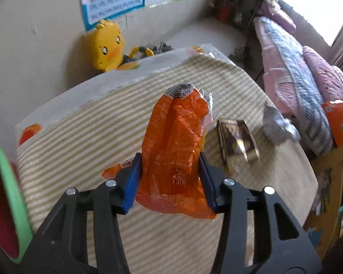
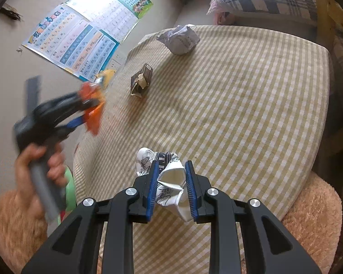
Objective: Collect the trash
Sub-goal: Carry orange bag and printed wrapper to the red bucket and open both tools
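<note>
Left tongs [image 1: 170, 171] are clenched on an orange snack wrapper [image 1: 173, 150], its crumpled length squeezed between the blue pads [image 1: 131, 183] and sticking up past the fingertips, clear of the tabletop [image 1: 84, 141]. In the right wrist view these tongs appear blurred off the tabletop's left edge, gripped by a hand [image 2: 40, 171]. Right tongs [image 2: 171, 182] grasp a crushed white paper cup with black printing [image 2: 171, 180] — it is pinched tight between their pads above the near edge of the checked cloth. Two pieces of trash lie loose on the tabletop: a small flattened brown box [image 2: 141, 81] toward the far left, and a ball of crumpled grey-white paper [image 2: 179, 40] at the far edge. A green-rimmed bin with a red inside [image 1: 4, 203] sits just off the tabletop's left edge — beside the left tongs.
</note>
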{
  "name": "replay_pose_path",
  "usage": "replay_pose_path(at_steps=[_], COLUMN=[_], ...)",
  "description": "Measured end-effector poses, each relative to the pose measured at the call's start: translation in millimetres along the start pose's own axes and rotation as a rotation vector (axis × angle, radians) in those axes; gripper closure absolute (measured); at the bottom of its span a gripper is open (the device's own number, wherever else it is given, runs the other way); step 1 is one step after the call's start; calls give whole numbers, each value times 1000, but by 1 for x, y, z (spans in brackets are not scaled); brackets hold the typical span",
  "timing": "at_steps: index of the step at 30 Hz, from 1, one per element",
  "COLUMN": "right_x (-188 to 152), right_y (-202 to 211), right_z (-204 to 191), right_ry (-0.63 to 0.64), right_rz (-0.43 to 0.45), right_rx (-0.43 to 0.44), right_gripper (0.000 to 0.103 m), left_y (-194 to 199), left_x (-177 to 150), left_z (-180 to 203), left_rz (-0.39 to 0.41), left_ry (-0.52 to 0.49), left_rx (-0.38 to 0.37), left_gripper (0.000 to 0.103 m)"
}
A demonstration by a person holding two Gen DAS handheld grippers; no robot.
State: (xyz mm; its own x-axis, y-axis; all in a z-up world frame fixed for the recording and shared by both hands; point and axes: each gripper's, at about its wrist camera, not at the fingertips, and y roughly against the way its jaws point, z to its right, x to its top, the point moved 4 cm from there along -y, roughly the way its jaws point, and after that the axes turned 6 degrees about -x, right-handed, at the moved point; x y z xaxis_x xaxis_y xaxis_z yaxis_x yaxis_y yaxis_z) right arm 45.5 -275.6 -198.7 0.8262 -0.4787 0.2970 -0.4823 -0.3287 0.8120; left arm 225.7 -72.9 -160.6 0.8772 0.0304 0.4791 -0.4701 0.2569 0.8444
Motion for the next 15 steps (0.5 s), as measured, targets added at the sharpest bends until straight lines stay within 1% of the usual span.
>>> replay_pose_path(at_steps=[2,4,8,10,12,13,14,15], right_x=[-3,-6,-16,-21,-25,-25,-26,-27], right_y=[-1,-2,-8,-11,-14,-15,-16,-16], right_z=[-2,-5,-13,-16,-19,-21,-24,-27], right_ry=[1,11,52,70,86,97,110,121], right_rz=[-11,-21,-55,-68,-78,-79,-81,-80], right_rx=[-4,-12,-39,-55,-72,-81,-87,-92], right_gripper=[81,81,79,79,77,74,63,49], left_y=[27,49,91,104,111,112,113,113], left_x=[-17,-30,-58,-74,-89,-98,-104,-109], left_z=[-9,-16,-36,-43,-46,-47,-48,-48], left_rz=[31,56,117,128,117,100,89,79], left_ry=[-22,-20,66,99,109,105,99,95], left_rx=[15,18,-2,-9,-12,-9,-7,-5], left_gripper=[57,57,57,56,56,56,56,56])
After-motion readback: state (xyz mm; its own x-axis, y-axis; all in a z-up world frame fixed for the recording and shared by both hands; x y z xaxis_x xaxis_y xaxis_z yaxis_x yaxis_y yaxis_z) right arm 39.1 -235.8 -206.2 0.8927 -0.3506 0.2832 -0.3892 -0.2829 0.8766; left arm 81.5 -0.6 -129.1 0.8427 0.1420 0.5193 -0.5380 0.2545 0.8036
